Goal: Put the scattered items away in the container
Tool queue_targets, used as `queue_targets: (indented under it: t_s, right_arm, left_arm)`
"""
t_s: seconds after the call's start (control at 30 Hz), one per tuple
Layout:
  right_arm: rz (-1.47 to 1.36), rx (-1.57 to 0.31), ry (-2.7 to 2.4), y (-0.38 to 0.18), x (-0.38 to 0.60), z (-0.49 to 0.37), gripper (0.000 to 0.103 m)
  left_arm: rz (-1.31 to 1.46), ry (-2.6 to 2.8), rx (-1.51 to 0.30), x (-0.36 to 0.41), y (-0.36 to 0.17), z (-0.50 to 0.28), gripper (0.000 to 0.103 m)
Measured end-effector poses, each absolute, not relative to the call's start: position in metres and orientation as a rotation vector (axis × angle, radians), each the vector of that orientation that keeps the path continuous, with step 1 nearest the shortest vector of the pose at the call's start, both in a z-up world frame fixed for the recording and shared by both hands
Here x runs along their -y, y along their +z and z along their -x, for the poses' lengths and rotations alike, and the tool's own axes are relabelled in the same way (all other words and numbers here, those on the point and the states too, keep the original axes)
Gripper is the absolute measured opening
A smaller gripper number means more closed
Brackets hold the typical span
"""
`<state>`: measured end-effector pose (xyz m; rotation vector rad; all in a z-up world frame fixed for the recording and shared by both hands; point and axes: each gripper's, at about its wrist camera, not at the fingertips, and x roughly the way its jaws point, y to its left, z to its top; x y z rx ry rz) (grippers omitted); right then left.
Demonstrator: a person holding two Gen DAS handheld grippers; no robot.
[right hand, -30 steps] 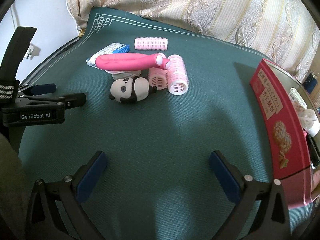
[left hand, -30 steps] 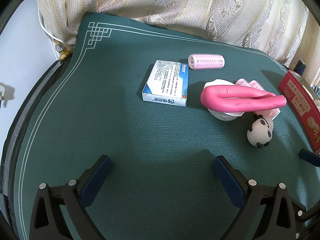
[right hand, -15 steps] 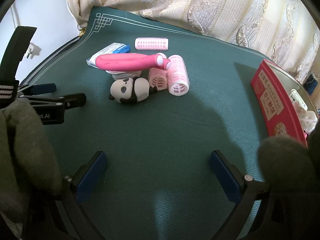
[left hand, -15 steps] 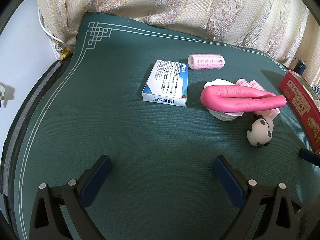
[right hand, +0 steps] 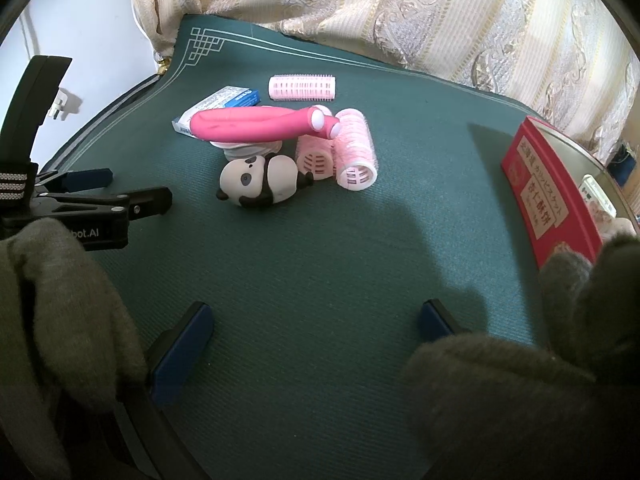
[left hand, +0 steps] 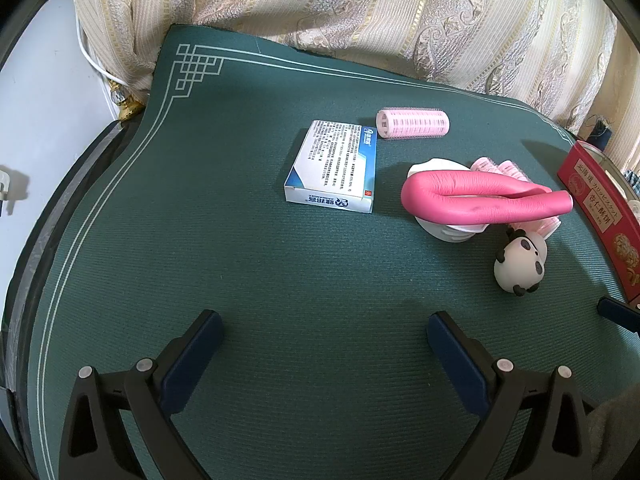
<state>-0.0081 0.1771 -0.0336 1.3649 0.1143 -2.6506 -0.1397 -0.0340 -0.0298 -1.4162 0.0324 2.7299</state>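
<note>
Risk: foam roller point(right hand: 256, 124) rests loosely atop the white cup point(right hand: 250, 148), beside the panda point(right hand: 262, 180), mid-frame; nudging topples the pile. Both grippers' fingers point(left hand: 192, 356) point(right hand: 180, 354) apart, empty. Red tin point(right hand: 544, 196) at right edge.

Black claw point(left hand: 322, 354) frames, blue pads point(left hand: 192, 354), silver screws, grey-green knit sleeves point(right hand: 520, 400)

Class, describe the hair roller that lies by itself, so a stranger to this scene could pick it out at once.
Start at the green mat and find the blue and white box near its middle. Just past the box's far right corner lies the lone pale pink roller. Unlike the other pink rollers bunched by the panda toy, it touches nothing.
</note>
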Motion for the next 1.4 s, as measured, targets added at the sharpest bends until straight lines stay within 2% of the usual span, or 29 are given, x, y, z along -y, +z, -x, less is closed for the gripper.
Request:
queue_targets:
  t_s: [1.4]
  right_arm:
    - [-1.371, -0.102, -2.652, -0.0363, -0.1766, 0.0106, 0.103]
  left_arm:
    - [1.415, 2.728, -0.035, 0.0349, -0.0297, 0.1399, 0.103]
